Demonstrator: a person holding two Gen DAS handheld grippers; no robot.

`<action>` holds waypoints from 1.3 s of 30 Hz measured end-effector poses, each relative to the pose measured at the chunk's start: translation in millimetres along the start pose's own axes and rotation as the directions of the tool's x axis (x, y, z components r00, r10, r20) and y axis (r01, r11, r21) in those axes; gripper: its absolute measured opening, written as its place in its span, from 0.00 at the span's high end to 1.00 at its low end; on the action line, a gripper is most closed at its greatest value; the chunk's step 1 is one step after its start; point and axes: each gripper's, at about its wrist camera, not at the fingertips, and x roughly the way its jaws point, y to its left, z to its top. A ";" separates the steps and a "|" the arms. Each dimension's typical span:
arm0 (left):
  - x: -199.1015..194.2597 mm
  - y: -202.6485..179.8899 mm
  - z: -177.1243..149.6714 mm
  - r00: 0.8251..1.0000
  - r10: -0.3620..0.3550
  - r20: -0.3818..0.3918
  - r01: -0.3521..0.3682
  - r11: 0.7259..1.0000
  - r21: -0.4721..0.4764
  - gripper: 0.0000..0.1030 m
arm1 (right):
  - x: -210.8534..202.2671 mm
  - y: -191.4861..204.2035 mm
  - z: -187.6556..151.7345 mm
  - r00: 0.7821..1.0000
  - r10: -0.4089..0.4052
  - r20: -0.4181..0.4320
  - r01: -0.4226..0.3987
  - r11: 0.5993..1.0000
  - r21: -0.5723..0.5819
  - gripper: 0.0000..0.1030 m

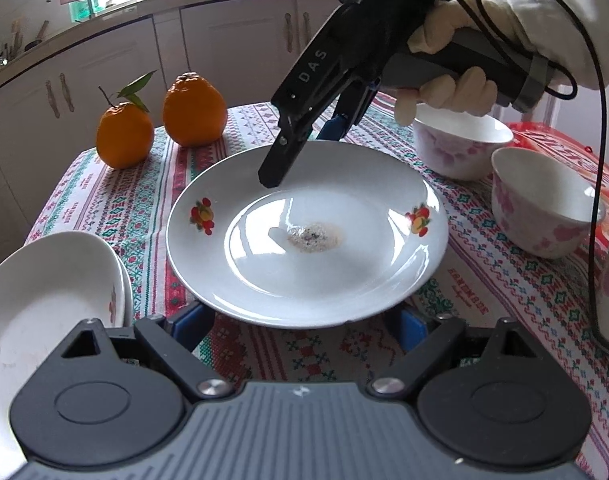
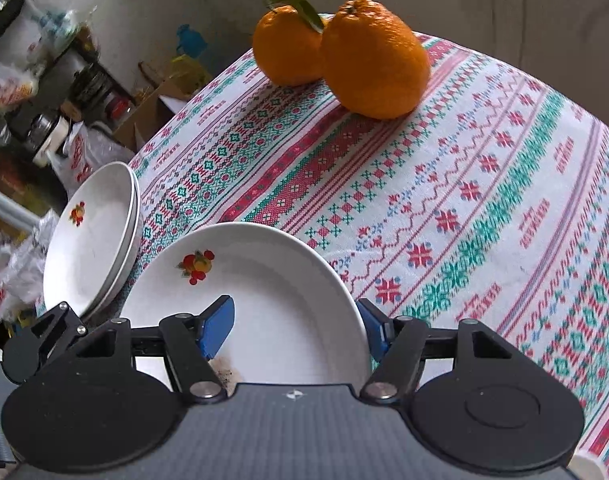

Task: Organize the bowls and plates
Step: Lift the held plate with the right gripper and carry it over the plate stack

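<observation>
Item: white plate (image 1: 304, 240) with fruit decals, soiled at centre, lying at table centre on the patterned tablecloth (image 1: 264, 352).

Right gripper (image 2: 300, 328): astride the plate's far rim at 12 o'clock, one blue pad over the well, the other outside the rim; jaws set narrow, but whether the pads pinch the rim cannot be told.

Left gripper (image 1: 300, 324): jaws wide, flanking the near rim at 6 o'clock, holding nothing.

Step, as judged: taking up the plate for stacking. The next move calls for a firm rim pinch, then a lift toward the stack (image 1: 52, 304) at 8 o'clock.

Count: one loose plate; two stacked plates; two floral bowls (image 1: 460, 140) at 2 o'clock, a third vessel cut off; two oranges (image 1: 194, 110) at 11 o'clock.
</observation>
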 end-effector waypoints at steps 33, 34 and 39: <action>-57.3 14.3 -1.6 0.996 -0.090 -0.010 0.090 0.994 0.065 0.11 | -39.1 48.0 -29.6 0.999 0.025 0.040 -0.028 0.998 0.064 0.28; -59.4 16.3 -1.8 0.996 -0.087 -0.007 0.087 0.994 0.062 0.11 | -39.2 51.1 -27.8 0.999 0.026 0.041 -0.028 0.998 0.057 0.28; -68.2 27.1 -3.3 0.998 -0.067 0.006 0.067 0.997 0.046 0.11 | -36.8 66.5 -16.7 0.999 0.028 0.046 -0.029 0.999 0.026 0.28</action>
